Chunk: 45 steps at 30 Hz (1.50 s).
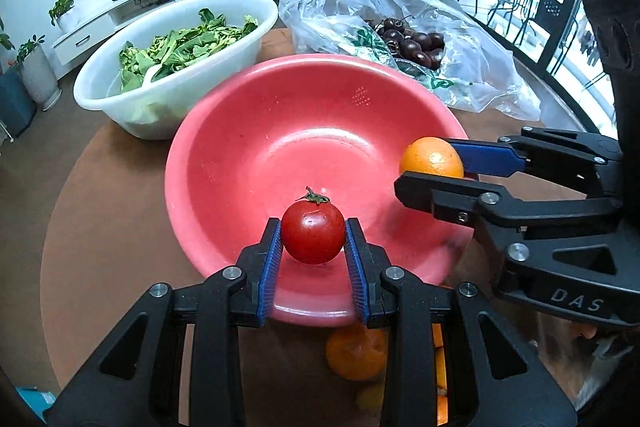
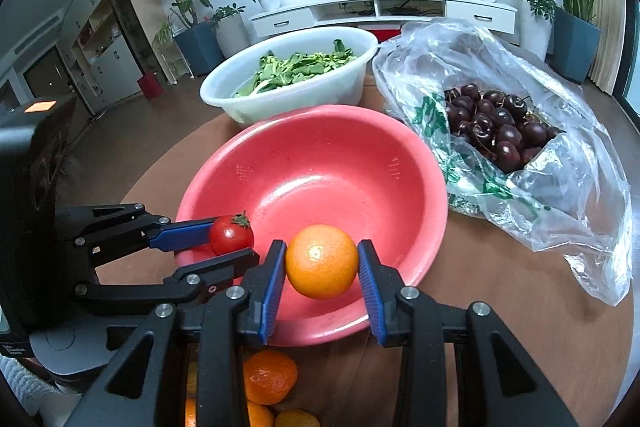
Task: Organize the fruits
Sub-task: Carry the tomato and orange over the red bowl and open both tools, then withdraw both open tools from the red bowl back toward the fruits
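Both tongs are loaded: my left tongs (image 1: 313, 233) are clamped on a small round red tomato (image 1: 313, 231) with its green calyx up, and my right tongs (image 2: 322, 263) are clamped on a round orange citrus fruit (image 2: 322, 261). Each fruit hangs over the near side of the wide pink plastic basin (image 1: 240, 147), which has nothing in it yet.

I judge the tomato to be light, smooth and thin-skinned, so it would bruise or split under hard pressure; the blue ribbed pads grip it across its widest part, which seems the right place. The orange looks firmer and heavier, with a dimpled rind that should not slip, and it too is held across its middle.

Behind the basin stands a white plastic tub (image 2: 224, 95) filled with green leafy vegetables (image 2: 296, 67). To the right lies a crumpled clear plastic bag (image 2: 560, 219), open at the top, with dark red cherries (image 2: 496, 131) inside. More oranges (image 2: 268, 375) lie on the brown table (image 2: 500, 307) just below my tongs, near the basin's front rim.
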Available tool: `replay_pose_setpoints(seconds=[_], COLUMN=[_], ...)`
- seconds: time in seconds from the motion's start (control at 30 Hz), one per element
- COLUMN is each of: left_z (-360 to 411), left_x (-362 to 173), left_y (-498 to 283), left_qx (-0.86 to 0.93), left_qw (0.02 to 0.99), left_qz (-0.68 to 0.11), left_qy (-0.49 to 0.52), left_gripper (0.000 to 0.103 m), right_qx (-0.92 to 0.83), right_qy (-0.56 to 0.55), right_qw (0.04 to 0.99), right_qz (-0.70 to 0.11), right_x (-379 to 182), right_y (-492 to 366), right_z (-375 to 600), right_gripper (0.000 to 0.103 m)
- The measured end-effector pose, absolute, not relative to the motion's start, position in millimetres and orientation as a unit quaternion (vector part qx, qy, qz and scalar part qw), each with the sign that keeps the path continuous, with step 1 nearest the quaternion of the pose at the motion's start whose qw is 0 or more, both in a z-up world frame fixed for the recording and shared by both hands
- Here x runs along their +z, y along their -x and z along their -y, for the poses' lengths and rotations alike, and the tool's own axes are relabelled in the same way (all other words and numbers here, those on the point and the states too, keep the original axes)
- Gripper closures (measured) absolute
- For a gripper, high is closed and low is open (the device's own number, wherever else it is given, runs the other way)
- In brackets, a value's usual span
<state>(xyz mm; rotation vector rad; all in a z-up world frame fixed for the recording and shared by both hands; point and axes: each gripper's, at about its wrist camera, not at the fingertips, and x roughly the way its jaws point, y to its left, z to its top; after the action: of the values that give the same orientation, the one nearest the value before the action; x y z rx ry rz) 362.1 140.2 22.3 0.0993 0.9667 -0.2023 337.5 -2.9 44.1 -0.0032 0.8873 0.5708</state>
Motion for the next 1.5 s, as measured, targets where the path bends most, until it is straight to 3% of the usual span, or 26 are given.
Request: replay_pose_setpoints(seconds=[0.2,0.3,0.33,0.4,0.9,1.23,1.5], left_z=[-134.9,-133.5,-133.1,-133.0,-165.1,-183.5,-188.8], left_x=[19.7,19.2,19.7,22.4,53.9,37.6,32.5], left_y=[-364.0,-364.1,-363.8,-361.9,-277.2,-210.2,-196.5], left_qx=[-0.095,-0.093,-0.095,-0.094,-0.069,-0.057,-0.052], left_qw=[0.877,0.878,0.878,0.881,0.906,0.902,0.901], left_qz=[-0.467,-0.466,-0.466,-0.46,-0.418,-0.427,-0.427], left_qy=[-0.057,-0.059,-0.059,-0.061,-0.008,0.036,0.053], left_gripper=[0.073,0.071,0.067,0.046,0.045,0.045,0.045], right_qx=[0.272,0.272,0.271,0.271,0.29,0.288,0.27], right_qy=[-0.005,-0.005,-0.004,-0.001,0.011,0.092,0.096], right_qw=[0.867,0.871,0.872,0.875,0.881,0.863,0.86], right_qz=[-0.417,-0.409,-0.407,-0.402,-0.375,-0.404,-0.423], right_x=[46.9,50.2,51.3,54.5,75.0,32.5,18.3], right_y=[-330.6,-326.1,-325.2,-322.3,-247.8,-204.7,-209.8], right_z=[8.7,11.2,12.0,12.1,27.4,-2.1,-7.9], right_gripper=[0.062,0.053,0.053,0.053,0.052,0.053,0.057])
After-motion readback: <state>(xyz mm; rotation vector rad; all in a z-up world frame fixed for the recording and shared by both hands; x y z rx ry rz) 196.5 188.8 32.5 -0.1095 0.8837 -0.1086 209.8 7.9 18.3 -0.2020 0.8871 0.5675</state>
